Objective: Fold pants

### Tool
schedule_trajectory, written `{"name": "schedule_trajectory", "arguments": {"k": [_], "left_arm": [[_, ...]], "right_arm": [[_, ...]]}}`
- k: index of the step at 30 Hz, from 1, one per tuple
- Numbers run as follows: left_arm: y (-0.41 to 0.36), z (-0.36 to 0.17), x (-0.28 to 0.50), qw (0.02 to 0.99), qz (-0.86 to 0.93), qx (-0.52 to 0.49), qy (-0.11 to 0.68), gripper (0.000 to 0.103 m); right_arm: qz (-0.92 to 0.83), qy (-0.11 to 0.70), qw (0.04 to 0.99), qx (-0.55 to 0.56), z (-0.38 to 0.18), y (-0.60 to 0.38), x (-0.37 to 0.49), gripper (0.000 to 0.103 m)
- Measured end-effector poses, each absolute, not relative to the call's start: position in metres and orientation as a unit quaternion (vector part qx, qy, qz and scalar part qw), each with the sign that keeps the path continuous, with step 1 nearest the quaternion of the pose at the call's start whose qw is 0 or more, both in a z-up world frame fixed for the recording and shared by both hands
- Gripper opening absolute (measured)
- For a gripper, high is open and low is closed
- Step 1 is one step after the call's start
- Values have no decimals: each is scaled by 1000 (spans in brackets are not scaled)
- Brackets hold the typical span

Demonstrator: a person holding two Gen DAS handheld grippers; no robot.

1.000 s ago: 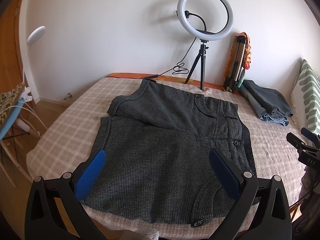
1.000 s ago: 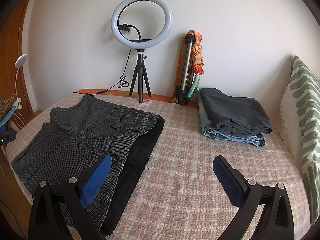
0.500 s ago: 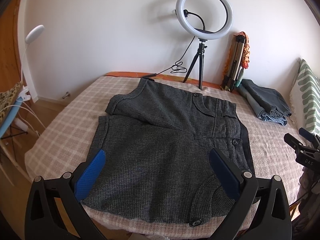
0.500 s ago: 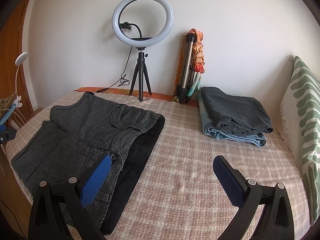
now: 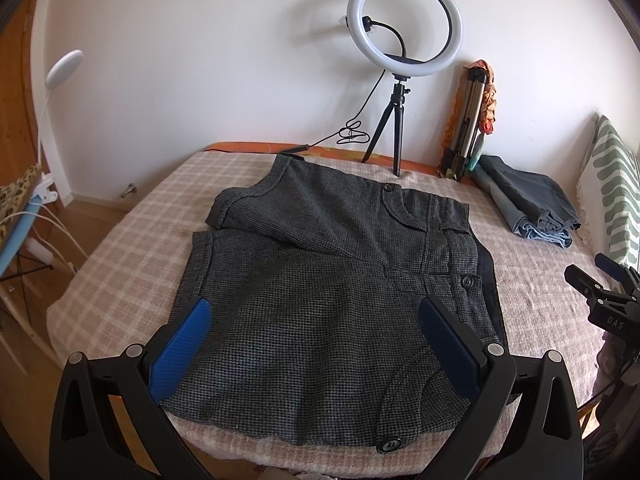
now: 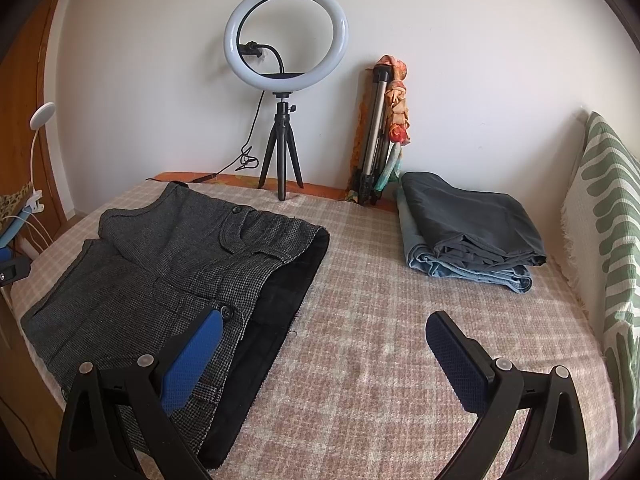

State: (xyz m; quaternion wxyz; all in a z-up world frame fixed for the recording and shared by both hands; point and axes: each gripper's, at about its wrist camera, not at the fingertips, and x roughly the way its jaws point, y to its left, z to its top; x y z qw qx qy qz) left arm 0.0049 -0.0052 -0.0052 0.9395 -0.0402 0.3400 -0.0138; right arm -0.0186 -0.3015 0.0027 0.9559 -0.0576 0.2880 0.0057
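you've got the grey houndstooth pants [image 5: 332,280] spread on the bed [image 6: 380,360], which wears a pink checked cover, and they lie towards its left side, the waistband and its black lining [image 6: 280,308] facing the middle. your left gripper [image 5: 316,340] hovers over the near part of the garment, jaws spread wide, nothing between the blue pads [image 5: 180,348], no cloth pinched. your right gripper [image 6: 320,356] hangs over the bare cover just beside the waistband edge, jaws equally wide and empty, its left pad above the buttoned pocket area. as for progress, it looks early: the pants lie mostly flat, with one leg seeming to cross partly over the other near the far end, so at most a first lengthwise lay-over has begun, and even that i can't call for sure. no tidy fold is here yet. what's left, by my reading, is to catch the fabric at an edge, bring one half over the other, then double it into a compact bundle like the folded stack of dark and blue garments [image 6: 468,236] sitting at the far right of the bed near the striped cushion [image 6: 604,240]. the ring light [image 5: 404,24] on its little tripod stands at the far edge, well apart from your working area.
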Motion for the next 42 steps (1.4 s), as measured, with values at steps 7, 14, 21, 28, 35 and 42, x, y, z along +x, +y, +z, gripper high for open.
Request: {"name": "schedule_trajectory", "arguments": {"k": [7,14,21,28,35,42], "left_arm": [[-8,-7,15,935,-33,-49,349,103],[-6,-7,38,933,-52,-74,349,102],[-9,-9,70,931,-48,-60,357,101],[-7,-20,96,927,-32,-51,371,99],[1,-18,154,915,-35,-24,402,88],[23,-12,242,893,-31,-53,445,87]], "right_arm": [[25,294,954,-58,2,-303,-12,103],[66,294,951,-72,5,-298,6,102],[116,330,935,-56,9,-308,57,102],[141,373,916,-37,3,-324,154,102],[140,438,888,24,-39,-338,241,98],[166,456,871,73,-64,-344,273,98]]}}
